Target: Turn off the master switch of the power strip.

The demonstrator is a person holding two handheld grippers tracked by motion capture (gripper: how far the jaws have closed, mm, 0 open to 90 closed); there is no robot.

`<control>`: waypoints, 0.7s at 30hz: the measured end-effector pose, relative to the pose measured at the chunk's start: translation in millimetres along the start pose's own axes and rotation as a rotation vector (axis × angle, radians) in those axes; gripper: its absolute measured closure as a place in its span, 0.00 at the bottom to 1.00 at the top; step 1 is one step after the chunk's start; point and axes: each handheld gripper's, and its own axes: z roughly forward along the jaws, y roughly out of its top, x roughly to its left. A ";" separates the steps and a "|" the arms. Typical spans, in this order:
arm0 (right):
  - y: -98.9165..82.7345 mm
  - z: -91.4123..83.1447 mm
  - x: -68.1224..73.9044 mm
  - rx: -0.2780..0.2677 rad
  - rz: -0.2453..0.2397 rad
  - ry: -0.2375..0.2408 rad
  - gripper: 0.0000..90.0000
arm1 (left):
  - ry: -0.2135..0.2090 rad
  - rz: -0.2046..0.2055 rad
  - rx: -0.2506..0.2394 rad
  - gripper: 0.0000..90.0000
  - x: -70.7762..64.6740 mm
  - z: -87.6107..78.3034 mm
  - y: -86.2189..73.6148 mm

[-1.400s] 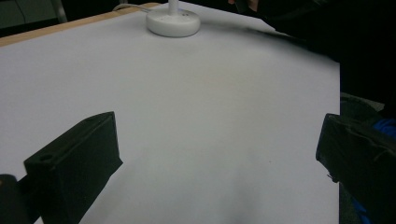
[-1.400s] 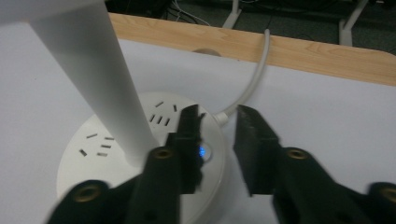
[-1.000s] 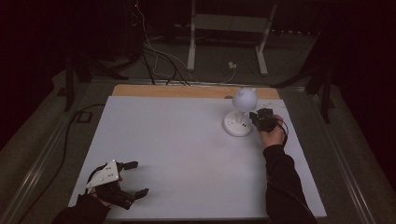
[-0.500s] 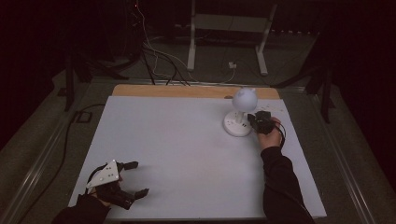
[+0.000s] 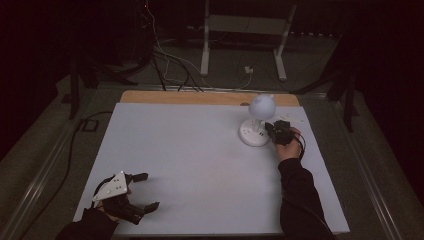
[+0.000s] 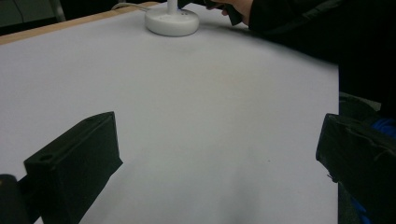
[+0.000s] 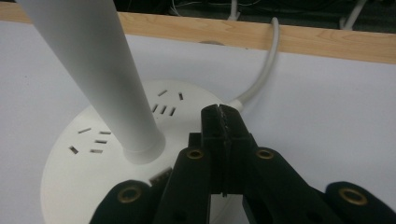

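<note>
Lamp base pressed by closed right gripper [image 7: 223, 122]

Left gripper [image 5: 142, 191] is held wide at 7 o'clock; desk lamp [image 5: 256, 125] switch actuation is judged underway.

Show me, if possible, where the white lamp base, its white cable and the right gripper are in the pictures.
lamp base [image 7: 79, 163]: right gripper view, on the flat round top, near the slots.
white cable [image 7: 266, 70]: right gripper view, mid-length of the cable.
right gripper [image 7: 223, 122]: right gripper view, between the closed fingertips, over the base's edge.
</note>
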 end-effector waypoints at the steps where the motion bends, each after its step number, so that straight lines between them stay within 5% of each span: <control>1: -0.5 0.4 0.3 -0.003 -0.005 -0.001 1.00 | 0.000 0.000 0.001 0.00 0.1 0.0 0.0; 21: -1.9 4.1 -4.8 -0.007 0.014 0.002 1.00 | -0.002 -0.005 -0.002 0.00 0.3 0.5 -0.2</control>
